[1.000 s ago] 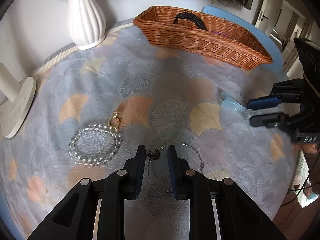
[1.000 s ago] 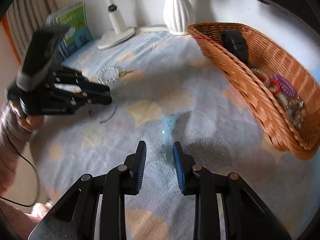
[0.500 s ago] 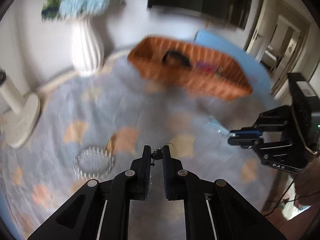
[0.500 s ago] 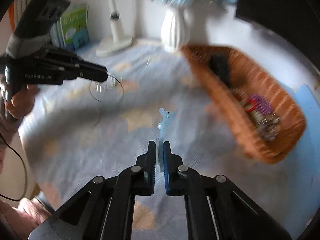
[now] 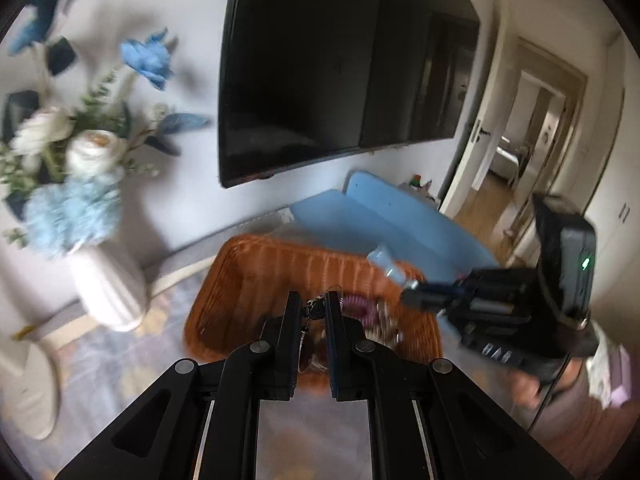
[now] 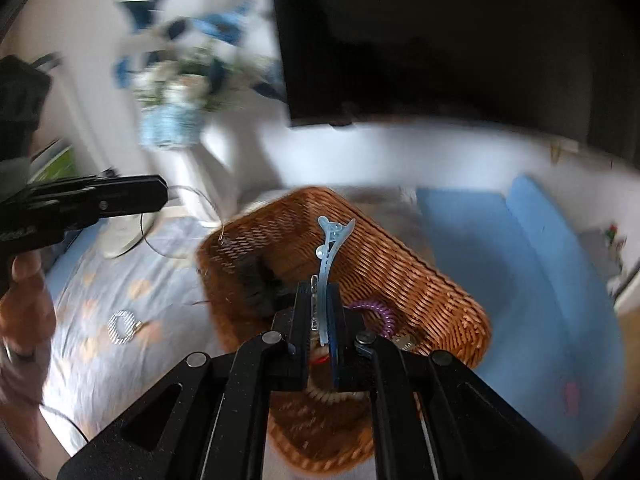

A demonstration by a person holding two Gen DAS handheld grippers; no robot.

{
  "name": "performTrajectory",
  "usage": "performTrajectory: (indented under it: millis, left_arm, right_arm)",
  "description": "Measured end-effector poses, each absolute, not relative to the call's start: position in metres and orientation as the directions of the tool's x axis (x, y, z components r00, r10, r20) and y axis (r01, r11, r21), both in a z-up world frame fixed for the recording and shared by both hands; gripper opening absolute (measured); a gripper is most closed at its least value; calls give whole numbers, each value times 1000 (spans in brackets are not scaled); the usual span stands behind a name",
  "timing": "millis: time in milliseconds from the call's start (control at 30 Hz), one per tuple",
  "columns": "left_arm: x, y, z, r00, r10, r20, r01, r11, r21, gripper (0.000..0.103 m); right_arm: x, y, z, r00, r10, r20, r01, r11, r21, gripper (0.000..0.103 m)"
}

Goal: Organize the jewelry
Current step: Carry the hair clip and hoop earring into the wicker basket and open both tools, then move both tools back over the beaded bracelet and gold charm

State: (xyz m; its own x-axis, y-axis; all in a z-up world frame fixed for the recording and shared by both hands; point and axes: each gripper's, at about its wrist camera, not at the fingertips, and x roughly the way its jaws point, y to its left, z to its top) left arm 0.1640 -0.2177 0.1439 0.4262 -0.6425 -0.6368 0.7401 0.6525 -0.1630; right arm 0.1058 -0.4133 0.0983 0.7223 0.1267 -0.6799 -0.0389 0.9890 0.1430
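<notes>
A patterned cloth (image 6: pixel 120 280) covers the table; on it stands an oblong wicker basket (image 6: pixel 420 280), seen blurred in both wrist views, with a white vase of flowers (image 5: pixel 108 288) beside it and a dark screen (image 5: pixel 340 60) on the wall behind. Inside the basket lie a purple coil tie (image 6: pixel 380 312) and a dark object not clearly resolved. The right gripper (image 6: pixel 320 312) is above the basket, its jaws closed on a pale blue hair clip (image 6: pixel 328 248), which is pinched at its lower end and projects upright beyond the fingertips. The left gripper (image 5: pixel 310 308) is also above the basket, its jaws nearly together around a small dark clasp (image 5: pixel 314 308) at the fingertips; from it a thin wire necklace (image 6: pixel 192 216) hangs in a loop. A clear bead bracelet (image 6: pixel 124 328) rests on the cloth, well apart from both grippers.
</notes>
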Motion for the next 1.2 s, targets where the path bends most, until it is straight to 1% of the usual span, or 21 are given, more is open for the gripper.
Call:
performTrajectory:
  millis: [133,200,267,367,533,600,667,733,900,1033,1200]
  left_arm:
    - [200,-243,116,390,-638,-664,707,670,-229,11]
    - [216,-253,97,368,-629,-685,686,681,-257,11]
    - [231,-262,76,341,-625,-702,672,684,-282,11]
    - [241,-277,56,322,-596,-735,666,695,-272,11]
    - [242,-283,45,313,-587,-747,669,695,-265,12]
    - [240,-280,46,301,-595,-745,671,687,-278,16]
    - [236,-274,50,303,-609,-733,674,680,-287,29]
    - [231,-266,55,317,-615,-722,673,682,-285,37]
    - [207,-227,92,382,-613,-691,667,701,-254,38]
    - [183,-179,117,439,-603,-666,637,732,-243,38]
    - [152,-95,133,550,-514,-659,531,824,-199,38]
  right_arm:
    - [141,-434,68,678,107,-728,55,979,196,8]
    - [152,-440,54,658,132,-742,68,970,233,8]
    - [158,-439,47,649,142,-748,64,969,240,8]
    - [161,-431,44,644,155,-749,42,971,236,8]
    - [166,-423,42,646,168,-745,19,972,235,8]
    - [166,-424,43,651,189,-735,10,966,257,9]
    - [161,-426,48,662,185,-726,11,966,257,11]
    - [155,-424,55,674,186,-715,7,966,259,11]
    - [135,-413,76,698,197,-688,-16,965,260,12]
    - [112,-390,98,715,252,-652,-87,958,275,12]
    - [89,-345,115,705,333,-627,-194,940,282,19]
